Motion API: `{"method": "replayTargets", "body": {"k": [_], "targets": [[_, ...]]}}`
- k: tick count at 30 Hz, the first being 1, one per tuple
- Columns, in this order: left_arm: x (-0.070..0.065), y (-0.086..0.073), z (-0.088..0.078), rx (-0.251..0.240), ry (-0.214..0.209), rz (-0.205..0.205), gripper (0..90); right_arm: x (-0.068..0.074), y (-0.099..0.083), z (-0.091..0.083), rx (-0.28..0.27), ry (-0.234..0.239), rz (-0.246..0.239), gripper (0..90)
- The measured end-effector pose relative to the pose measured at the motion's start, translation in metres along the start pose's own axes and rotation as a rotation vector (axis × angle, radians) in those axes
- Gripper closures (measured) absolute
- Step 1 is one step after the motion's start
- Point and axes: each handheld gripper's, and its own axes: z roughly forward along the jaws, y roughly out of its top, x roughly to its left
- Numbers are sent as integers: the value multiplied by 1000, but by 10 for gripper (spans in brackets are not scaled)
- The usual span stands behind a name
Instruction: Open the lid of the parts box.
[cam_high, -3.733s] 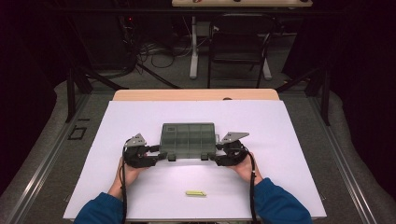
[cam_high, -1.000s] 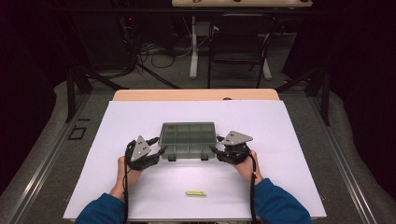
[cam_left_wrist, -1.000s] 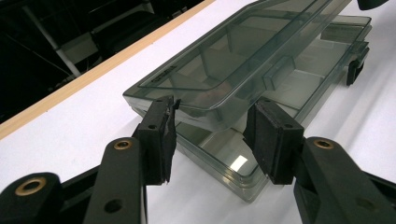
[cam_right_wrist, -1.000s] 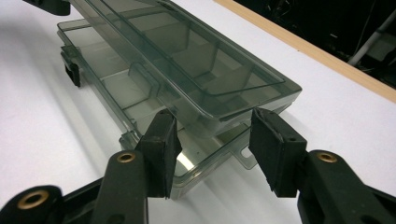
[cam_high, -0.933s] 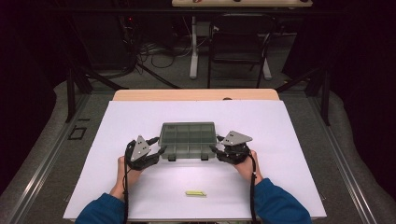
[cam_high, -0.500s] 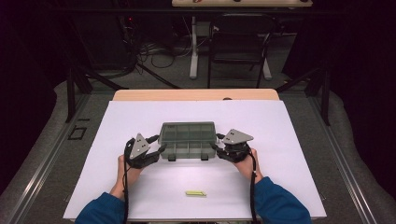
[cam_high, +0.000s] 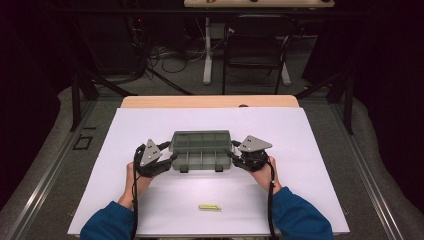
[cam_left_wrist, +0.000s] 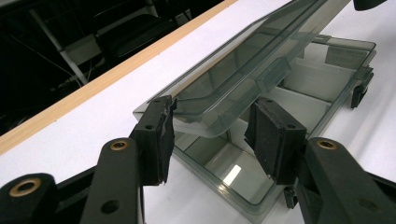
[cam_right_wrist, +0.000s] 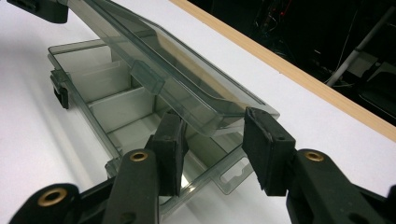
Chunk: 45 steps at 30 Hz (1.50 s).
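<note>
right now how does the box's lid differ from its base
The lid is tilted up, raised off the base, which lies flat on the white table. The lid is a shallow undivided tray; the base is deeper and split into compartments by walls. The lid's end corners sit between the jaws of both hand-held grippers; the base carries the dark latches. Both are smoky clear plastic.

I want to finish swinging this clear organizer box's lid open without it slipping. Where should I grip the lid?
Judging by its pose, grip the lid at its short end edges, one gripper from each side, as the left gripper and right gripper straddle them now. Those raised edges stand clear of the tray, giving jaws room.
</note>
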Motion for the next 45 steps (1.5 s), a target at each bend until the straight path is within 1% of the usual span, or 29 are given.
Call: {"method": "replayTargets", "body": {"k": [2, 10, 13, 15, 18, 19, 20, 23, 26, 27, 28, 30, 31, 37, 38, 40, 45], "targets": [[2, 1, 0, 4, -3, -8, 510, 0, 1, 0, 2, -3, -2, 590], [10, 10, 1, 3, -19, -15, 541, -4, 7, 1, 8, -10, -4, 621], [18, 15, -1, -1, -32, -19, 571, -8, 12, 1, 4, -10, -5, 637], [20, 16, -1, -2, -37, -26, 588, -10, 16, 1, 5, -13, -8, 642], [28, 22, -1, 1, -51, -38, 612, -13, 21, 1, 3, -14, -5, 648], [28, 22, -1, 1, -51, -38, 622, -14, 22, 2, 3, -14, -2, 649], [31, 24, -1, 4, -60, -45, 630, -16, 24, 2, 5, -13, 1, 656], [35, 26, 0, 6, -71, -55, 638, -19, 27, 3, 12, -11, 9, 660], [43, 31, 1, 20, -90, -69, 668, -25, 32, 7, 26, 2, 34, 668], [43, 31, 1, 20, -90, -69, 671, -27, 33, 7, 28, 3, 35, 669], [47, 34, 2, 24, -100, -80, 676, -29, 35, 8, 33, 8, 42, 670], [48, 35, 2, 28, -105, -83, 686, -30, 37, 9, 37, 9, 44, 671], [52, 38, 3, 32, -110, -90, 693, -32, 39, 10, 42, 10, 50, 677], [60, 43, 6, 42, -120, -99, 722, -39, 45, 15, 61, 18, 64, 693], [61, 44, 7, 44, -123, -103, 727, -42, 47, 16, 68, 22, 74, 698], [66, 46, 8, 51, -138, -108, 729, -44, 49, 18, 76, 22, 78, 704], [71, 50, 10, 67, -150, -107, 737, -48, 52, 21, 89, 23, 82, 710]]}}
